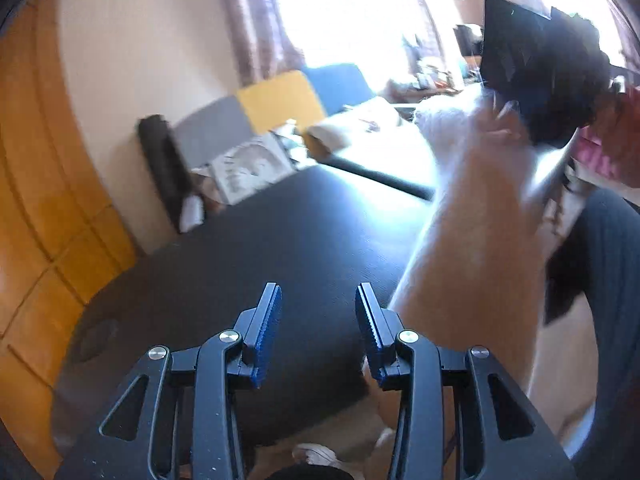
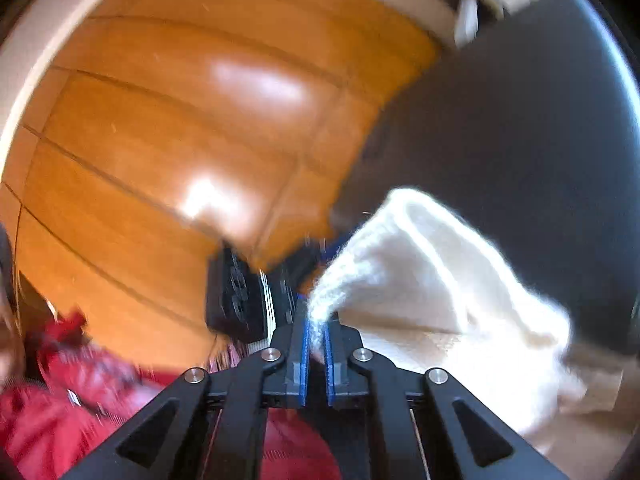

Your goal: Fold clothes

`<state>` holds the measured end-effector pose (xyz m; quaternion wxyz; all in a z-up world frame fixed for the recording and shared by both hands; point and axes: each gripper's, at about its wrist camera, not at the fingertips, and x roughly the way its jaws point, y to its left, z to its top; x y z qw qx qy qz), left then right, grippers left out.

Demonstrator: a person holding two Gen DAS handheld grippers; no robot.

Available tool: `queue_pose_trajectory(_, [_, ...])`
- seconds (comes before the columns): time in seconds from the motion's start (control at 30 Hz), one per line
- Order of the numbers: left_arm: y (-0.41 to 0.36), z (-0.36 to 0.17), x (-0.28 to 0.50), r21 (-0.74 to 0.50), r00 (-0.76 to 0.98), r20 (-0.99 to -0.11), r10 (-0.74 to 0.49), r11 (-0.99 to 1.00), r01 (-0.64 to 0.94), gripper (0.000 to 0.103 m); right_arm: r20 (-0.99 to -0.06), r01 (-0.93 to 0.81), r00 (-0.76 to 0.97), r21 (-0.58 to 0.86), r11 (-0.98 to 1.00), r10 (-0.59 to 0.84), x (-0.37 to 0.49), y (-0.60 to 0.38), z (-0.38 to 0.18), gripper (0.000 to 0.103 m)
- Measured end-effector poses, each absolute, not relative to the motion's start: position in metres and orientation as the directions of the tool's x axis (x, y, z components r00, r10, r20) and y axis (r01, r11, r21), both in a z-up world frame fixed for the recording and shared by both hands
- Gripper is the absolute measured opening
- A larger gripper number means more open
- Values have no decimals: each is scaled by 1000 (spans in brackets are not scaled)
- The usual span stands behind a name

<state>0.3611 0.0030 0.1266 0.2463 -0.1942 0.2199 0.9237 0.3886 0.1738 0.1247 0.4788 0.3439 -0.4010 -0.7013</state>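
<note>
A: Left wrist view, what's there?

B: Left gripper (image 1: 318, 312) has its jaws apart w/ nothing between them, ribbed blue pads (image 1: 266, 336) bare. Below it, a dark matte table (image 1: 248, 248), smooth, rounded at the edge. On the right, a cream fuzzy garment (image 1: 472, 208) hangs in a long drape, soft knit, blurred. Its top end is up at the right gripper (image 1: 532, 76), seen as a black blocky shape against the bright window (image 1: 340, 12).

A: Background?

B: Glossy orange wood floor (image 1: 36, 184), grey, yellow and blue cushions (image 1: 280, 96) on a bench, pale curtains (image 1: 256, 20). A printed sheet sits below the cushions, too blurred to read.

A: Right wrist view?

B: Right gripper (image 2: 316, 320) is clamped on the cream fuzzy garment (image 2: 420, 280); a tuft of knit sits pinched between the blue pads (image 2: 306, 344). The rest falls away right, thick and woolly, folds soft. Behind: the dark table (image 2: 520, 128), the wood floor (image 2: 180, 128) w/ glare patches. Bottom left, a red plaid sleeve (image 2: 60, 392), motion-smeared. A black object w/ white stripes (image 2: 240, 300) just past the fingers, can't tell what. No legible writing anywhere.
</note>
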Motion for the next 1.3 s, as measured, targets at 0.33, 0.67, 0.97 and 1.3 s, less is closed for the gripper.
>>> queue_pose_trajectory(0.33, [-5,119,335,226,-833,-425,354,-849,-477,42,-68,705,-489,557,-440,-870,392,154,272,43])
queue_pose_trajectory(0.67, [-32,73,312,140,-824,-496,276,-910,-389,42,-916,715,-10,273,-644,-400,434,24,-94,57])
queue_pose_trajectory(0.97, [-48,57,283,70,-777,-573,260,-929,-363,42,-976,896,21,115,-428,-217,382,-4,-277,57])
queue_pose_trajectory(1.3, [-78,29,256,-149,-692,-659,295,-953,-265,42,-999,999,-42,-42,-4,-31,389,-50,-392,57])
